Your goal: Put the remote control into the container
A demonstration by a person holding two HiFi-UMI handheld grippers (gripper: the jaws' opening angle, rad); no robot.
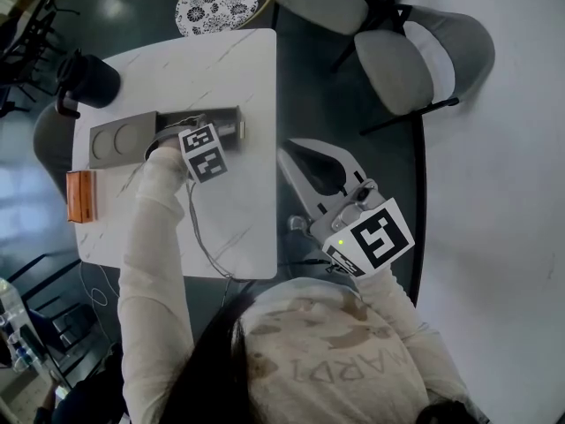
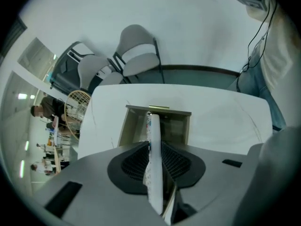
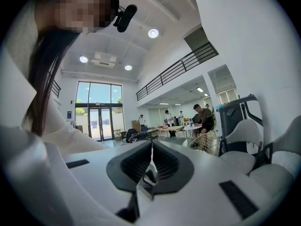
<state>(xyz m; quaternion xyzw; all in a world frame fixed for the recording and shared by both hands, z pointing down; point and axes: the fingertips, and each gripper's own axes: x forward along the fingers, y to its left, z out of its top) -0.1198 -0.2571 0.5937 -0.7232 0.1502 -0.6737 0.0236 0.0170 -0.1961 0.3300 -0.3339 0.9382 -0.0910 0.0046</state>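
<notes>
In the left gripper view a slim white remote control [image 2: 154,173] stands on its edge between the black pads of my left gripper [image 2: 155,147], which press on both its sides. Its far end reaches down into the open grey container [image 2: 133,126] on the white table [image 2: 221,117]. From the head view, the left gripper [image 1: 184,132] points steeply down over that container [image 1: 228,122], and the marker cube hides the remote. My right gripper [image 1: 288,155] hangs off the table's right edge, pointing level. Its jaws [image 3: 151,147] are together with nothing between them.
The container's flat grey lid [image 1: 122,141] lies just left of it. A black jug [image 1: 88,79] stands at the table's far left corner, and an orange box [image 1: 81,195] on its left edge. Grey chairs [image 1: 415,60] and a patterned round stool [image 1: 214,3] stand beyond the table.
</notes>
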